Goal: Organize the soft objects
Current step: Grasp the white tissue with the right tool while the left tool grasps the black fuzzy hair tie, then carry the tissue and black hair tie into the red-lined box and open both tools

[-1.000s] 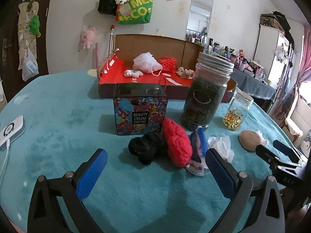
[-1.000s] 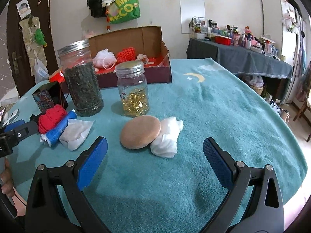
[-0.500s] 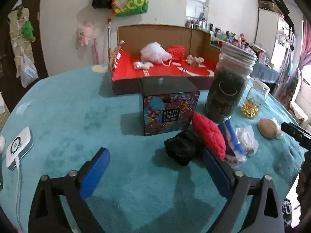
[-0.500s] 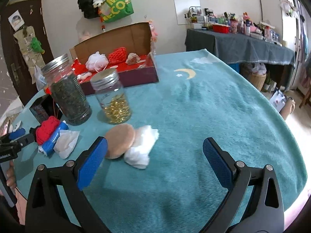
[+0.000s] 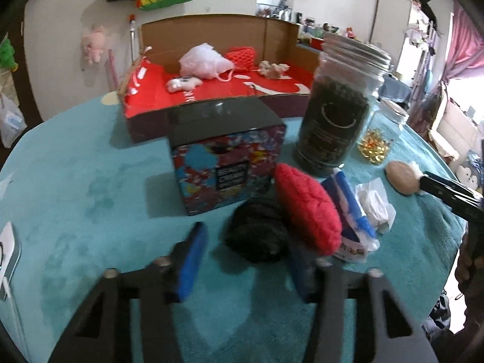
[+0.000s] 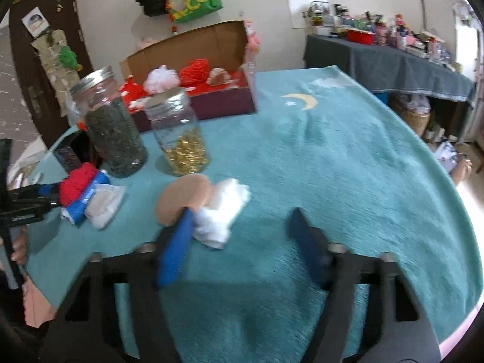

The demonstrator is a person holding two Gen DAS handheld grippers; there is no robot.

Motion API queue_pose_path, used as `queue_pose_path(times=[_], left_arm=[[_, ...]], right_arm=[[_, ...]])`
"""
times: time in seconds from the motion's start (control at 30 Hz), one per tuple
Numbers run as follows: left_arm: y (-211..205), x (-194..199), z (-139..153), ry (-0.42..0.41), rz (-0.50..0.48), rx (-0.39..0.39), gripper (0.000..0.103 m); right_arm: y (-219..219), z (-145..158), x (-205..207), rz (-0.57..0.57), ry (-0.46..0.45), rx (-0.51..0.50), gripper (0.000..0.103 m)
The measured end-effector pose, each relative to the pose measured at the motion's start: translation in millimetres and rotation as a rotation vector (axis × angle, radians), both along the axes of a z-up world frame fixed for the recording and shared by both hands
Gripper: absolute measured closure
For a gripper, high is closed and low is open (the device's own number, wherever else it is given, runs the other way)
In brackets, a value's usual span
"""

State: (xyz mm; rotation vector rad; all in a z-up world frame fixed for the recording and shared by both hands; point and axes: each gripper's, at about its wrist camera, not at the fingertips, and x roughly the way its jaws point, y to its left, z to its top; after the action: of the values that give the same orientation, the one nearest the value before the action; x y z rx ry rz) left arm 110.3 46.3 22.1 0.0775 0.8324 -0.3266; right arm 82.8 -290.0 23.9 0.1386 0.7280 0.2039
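Note:
In the left wrist view a black soft ball [image 5: 257, 233] lies on the teal cloth, touching a red knitted piece [image 5: 307, 210] and a blue-white packet [image 5: 352, 208]. My left gripper [image 5: 246, 260] is open, its fingers either side of the black ball, close in front of it. In the right wrist view a tan round sponge [image 6: 183, 198] and a white wad [image 6: 222, 211] lie side by side. My right gripper [image 6: 239, 242] is open; its left finger [image 6: 178, 236] is at the sponge and wad, the right finger apart.
An open cardboard box [image 5: 211, 90] with a red floor holds a white mesh puff, a red knit and small toys. A printed black box [image 5: 227, 157], a tall jar of dark leaves [image 5: 335, 121] and a small jar of gold capsules [image 6: 181, 139] stand nearby. A crumpled tissue [image 5: 373, 205] lies by the packet.
Both grippers have narrowed their jaws and moved forward. The left one closed in on the black ball; the right one came up to the sponge and white wad.

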Motion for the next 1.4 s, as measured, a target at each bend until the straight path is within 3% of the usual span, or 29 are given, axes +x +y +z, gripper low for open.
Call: queue_pose_path(times=[0.03, 0.07, 0.17, 0.33, 0.53, 0.67, 0.9, 1.4], left_arm=[[-1, -1, 1, -0.003, -0.011, -0.008, 0.073], [-1, -4, 2, -0.010, -0.012, -0.012, 0.073], [2, -8, 5, -0.026, 0.013, -0.003, 0.075], [8, -18, 18, -0.058, 0.041, -0.023, 0.075], [-12, -30, 35, -0.097, -0.044, -0.076, 0.075], [-32, -32, 44, -0.115, -0.112, -0.123, 0.075], [-59, -19, 32, -0.058, -0.161, -0.141, 0.075], [-45, -18, 36, -0.054, -0.133, -0.159, 0.075]], right_arm=[[2, -1, 3, 0.021, 0.011, 0.007, 0.075], [3, -1, 3, 0.042, 0.010, 0.034, 0.085], [7, 6, -3, 0.024, -0.034, 0.007, 0.090], [4, 26, -10, 0.015, -0.099, 0.027, 0.090], [25, 43, -11, 0.123, -0.125, 0.122, 0.090], [54, 42, -6, 0.213, -0.117, 0.163, 0.090], [88, 33, 7, 0.287, -0.085, 0.182, 0.090], [84, 29, 10, 0.288, -0.050, 0.209, 0.090]])
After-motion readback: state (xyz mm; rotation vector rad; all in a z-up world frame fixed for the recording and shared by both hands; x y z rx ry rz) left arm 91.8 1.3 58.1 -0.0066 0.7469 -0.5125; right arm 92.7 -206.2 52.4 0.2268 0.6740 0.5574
